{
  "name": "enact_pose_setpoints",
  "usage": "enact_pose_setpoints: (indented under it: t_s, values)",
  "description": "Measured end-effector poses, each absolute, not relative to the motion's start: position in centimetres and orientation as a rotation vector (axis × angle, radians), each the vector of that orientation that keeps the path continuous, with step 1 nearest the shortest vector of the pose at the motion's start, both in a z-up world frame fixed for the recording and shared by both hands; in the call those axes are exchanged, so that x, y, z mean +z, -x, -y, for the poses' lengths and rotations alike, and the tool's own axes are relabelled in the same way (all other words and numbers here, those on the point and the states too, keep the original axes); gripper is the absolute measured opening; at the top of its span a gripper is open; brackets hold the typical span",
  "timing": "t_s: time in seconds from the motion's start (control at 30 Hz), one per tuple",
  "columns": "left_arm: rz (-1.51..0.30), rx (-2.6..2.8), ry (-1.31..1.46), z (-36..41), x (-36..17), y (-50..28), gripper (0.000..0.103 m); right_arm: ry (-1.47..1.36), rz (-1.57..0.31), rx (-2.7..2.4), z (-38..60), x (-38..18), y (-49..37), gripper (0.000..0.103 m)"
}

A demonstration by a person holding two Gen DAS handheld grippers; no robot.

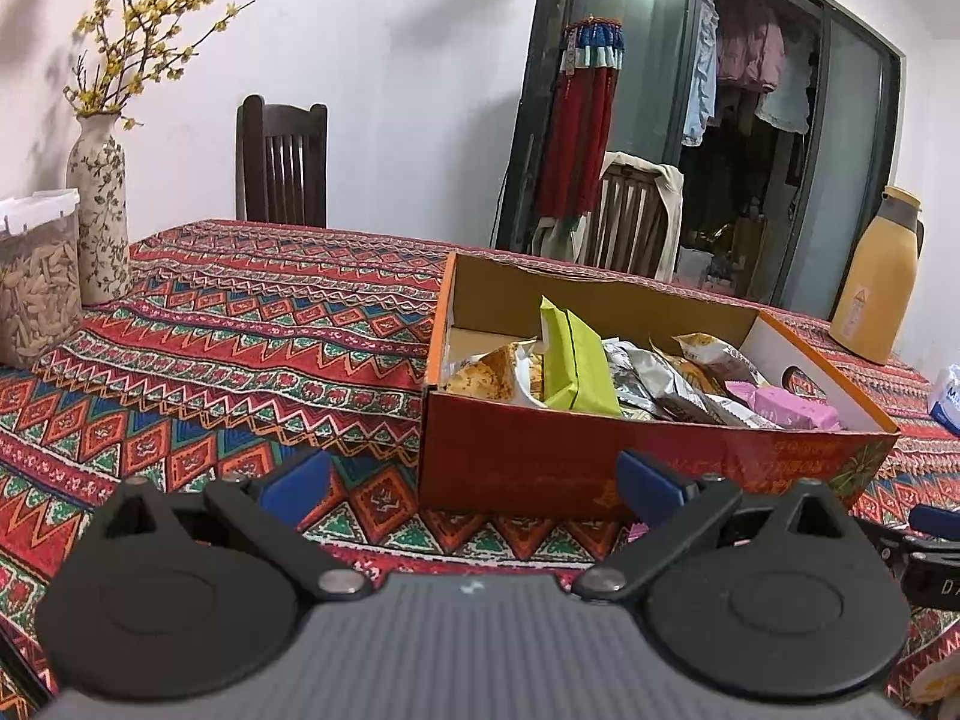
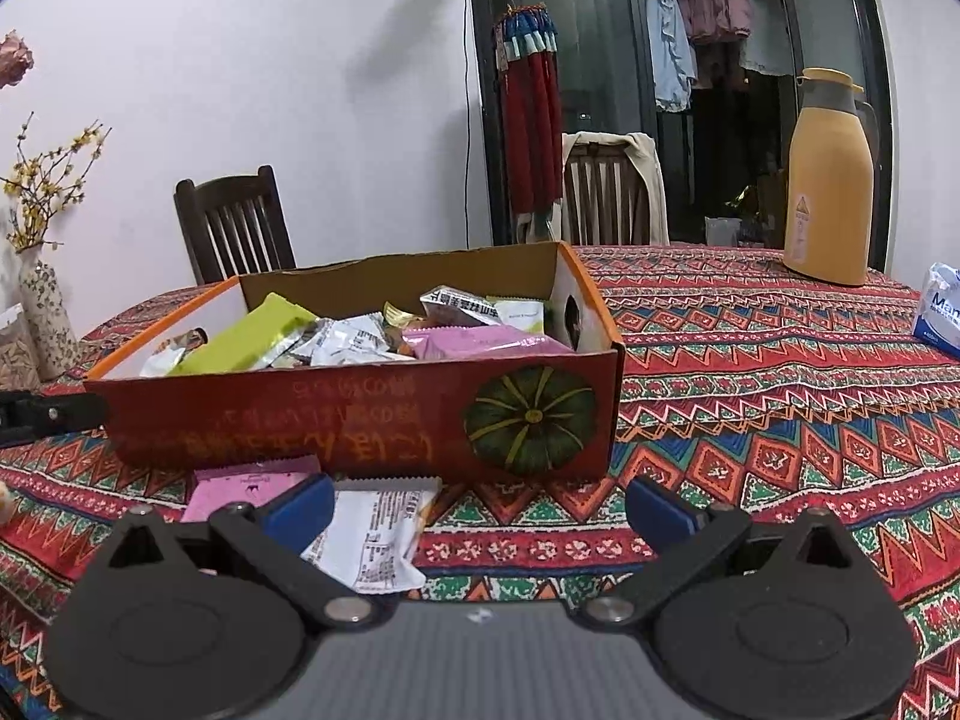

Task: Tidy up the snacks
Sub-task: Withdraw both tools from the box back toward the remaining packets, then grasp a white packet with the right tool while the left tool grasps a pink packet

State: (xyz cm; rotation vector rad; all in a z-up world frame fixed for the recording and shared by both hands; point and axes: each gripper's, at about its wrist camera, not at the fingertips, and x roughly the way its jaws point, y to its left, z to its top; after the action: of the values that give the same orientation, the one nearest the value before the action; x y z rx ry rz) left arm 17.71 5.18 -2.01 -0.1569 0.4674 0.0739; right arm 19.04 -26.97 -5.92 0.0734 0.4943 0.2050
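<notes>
Snacks mostly sit already in the red box (image 2: 360,420) at the centre of the right wrist view, a green packet (image 2: 240,339) and a pink packet (image 2: 480,341) lying among silver wrappers on top. Two are still out on the desk (image 2: 780,390): a pink pouch (image 2: 240,486) and a white packet (image 2: 378,534), both low and left of centre, just in front of the box's near wall. The right tongs (image 2: 477,510) are spread wide and hold nothing, one blue pad above the pink pouch's corner. The left tongs (image 1: 474,483) are likewise spread and empty, aimed at the box's near corner at mid-frame. The step in hand looks like fetching one of the loose pair. Best to lower the right tongs straight over the white packet, pinch it across its short width rather than its crimped end, and lift clear of the box wall before moving inward. The flat pouch may slide on the cloth, so close slowly.
</notes>
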Motion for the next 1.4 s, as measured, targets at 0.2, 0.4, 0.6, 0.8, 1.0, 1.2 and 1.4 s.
enact_pose_setpoints:
  t_s: [0.2,0.4,0.6,0.8,1.0,1.2,1.4]
  values:
    - [-0.484,0.079,0.186,-5.6,-2.1,-17.9,0.103,-0.055,-0.503,0.206,26.7,-5.9,-19.2,0.103]
    - [-0.499,0.081,0.216,-6.0,-2.2,-18.1,0.103,-0.014,-0.605,0.226,24.9,-5.9,-21.3,0.103]
    - [-0.511,0.074,0.24,-6.4,-2.3,-18.1,0.103,0.08,-0.691,0.216,22.2,-7.0,-22.9,0.103]
    - [-0.523,0.055,0.264,-6.7,-2.5,-18.3,0.103,0.048,-0.706,0.224,22.4,-7.1,-23.3,0.103]
    - [-0.524,0.046,0.264,-6.7,-2.4,-18.2,0.103,0.05,-0.705,0.234,22.3,-7.2,-23.5,0.103]
    - [-0.532,0.053,0.258,-6.6,-2.5,-18.4,0.103,0.06,-0.706,0.25,22.1,-7.2,-23.5,0.103]
    - [-0.541,0.087,0.257,-6.8,-2.7,-18.7,0.103,0.035,-0.667,0.256,22.8,-6.8,-22.4,0.062]
